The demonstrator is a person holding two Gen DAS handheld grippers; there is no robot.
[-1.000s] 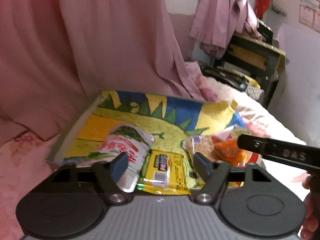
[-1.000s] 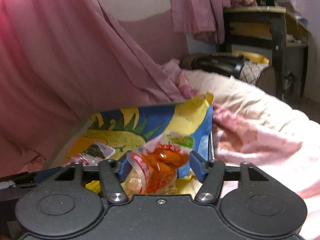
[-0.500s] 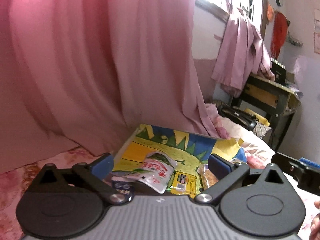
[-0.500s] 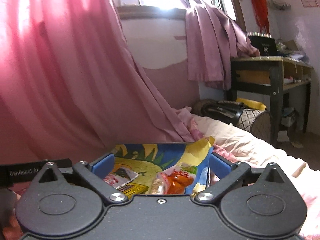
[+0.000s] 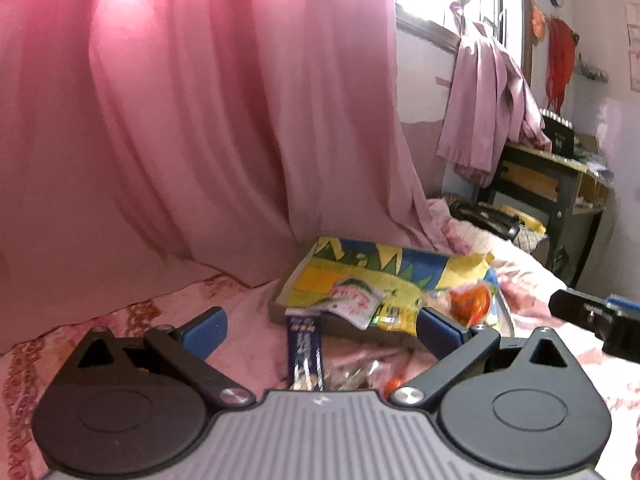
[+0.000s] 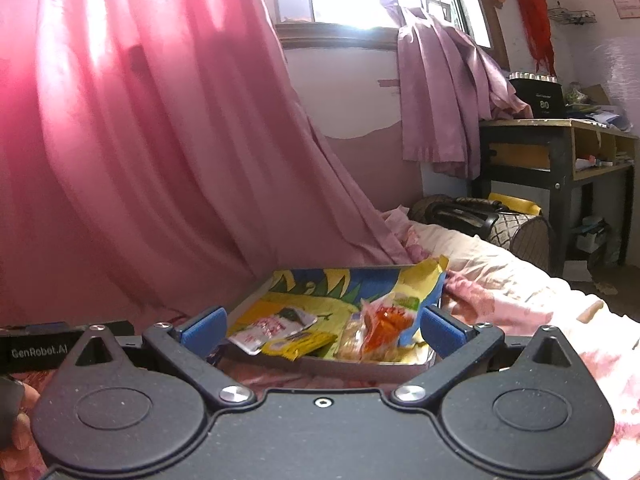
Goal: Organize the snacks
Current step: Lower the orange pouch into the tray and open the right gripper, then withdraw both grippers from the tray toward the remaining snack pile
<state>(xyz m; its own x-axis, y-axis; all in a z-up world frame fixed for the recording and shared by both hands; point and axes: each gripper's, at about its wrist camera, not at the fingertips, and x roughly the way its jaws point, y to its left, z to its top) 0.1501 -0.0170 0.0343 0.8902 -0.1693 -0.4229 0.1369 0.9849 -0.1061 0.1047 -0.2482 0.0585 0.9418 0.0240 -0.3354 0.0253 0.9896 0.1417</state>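
A wide pink curtain (image 5: 192, 120) hangs behind a bed covered in a pink floral sheet (image 6: 532, 308), with a dark wooden side table (image 6: 560, 152) standing at the far right. On the bed rests a shallow metal tray lined with a blue, yellow and green cartoon print (image 6: 320, 280), holding a white and red snack pouch (image 6: 272, 328), a yellow flat snack packet (image 6: 304, 344) just beside it, and a clear bag of orange snacks (image 6: 380, 324) at the tray's right side. Nearer the left camera, a narrow blue and white stick packet (image 5: 304, 348) and what seem to be more wrappers, too blurred to name, lie on the sheet before the tray. The left gripper (image 5: 320, 328) is spread wide and empty; the right gripper (image 6: 322, 326) is likewise spread, holding nothing.
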